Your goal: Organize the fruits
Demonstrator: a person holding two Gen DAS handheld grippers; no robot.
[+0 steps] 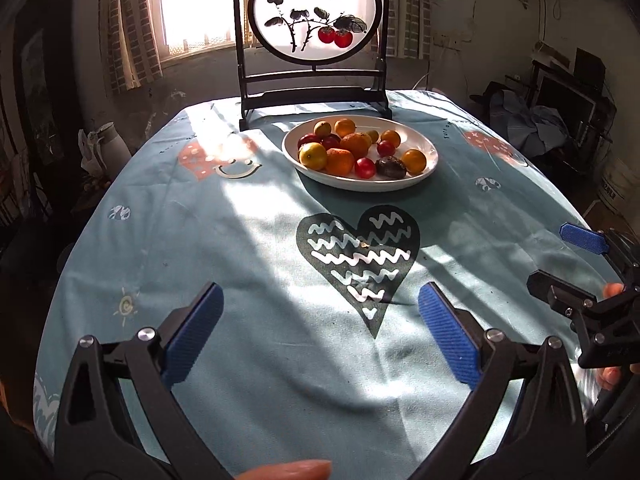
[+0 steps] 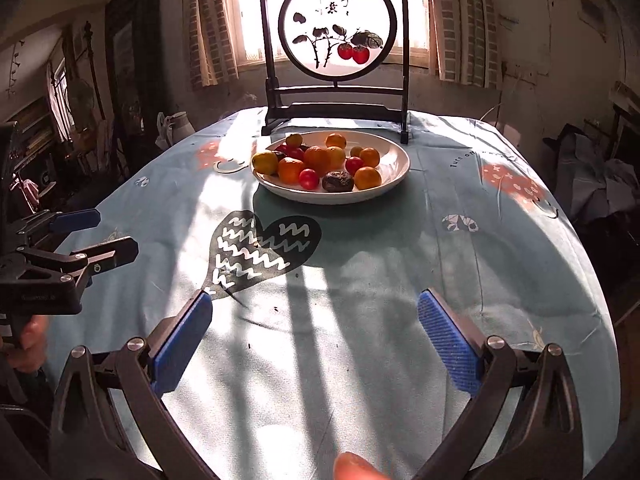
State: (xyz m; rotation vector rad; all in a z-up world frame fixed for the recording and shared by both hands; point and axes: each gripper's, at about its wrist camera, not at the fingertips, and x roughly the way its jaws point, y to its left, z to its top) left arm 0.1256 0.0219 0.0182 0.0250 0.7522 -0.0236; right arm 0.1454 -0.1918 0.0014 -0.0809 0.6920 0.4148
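Note:
A white plate (image 1: 360,185) (image 2: 332,199) stands at the far middle of the table, heaped with several fruits: oranges (image 1: 340,161) (image 2: 291,170), small red fruits (image 1: 365,168) (image 2: 309,179), a yellow-green citrus (image 1: 313,156) (image 2: 265,162) and a dark wrinkled fruit (image 1: 391,167) (image 2: 338,181). My left gripper (image 1: 320,288) (image 2: 108,234) hovers open over the near cloth, nothing between its blue pads. My right gripper (image 2: 316,296) (image 1: 560,260) is beside it, also open and empty. Both are well short of the plate.
A blue tablecloth (image 1: 256,240) (image 2: 400,264) with a dark heart print (image 1: 360,252) (image 2: 260,248) covers the table. A dark-framed round painted screen (image 1: 316,98) (image 2: 336,106) stands right behind the plate. A white jug (image 1: 106,136) (image 2: 178,122) sits off the table's left edge; clutter lies to the right.

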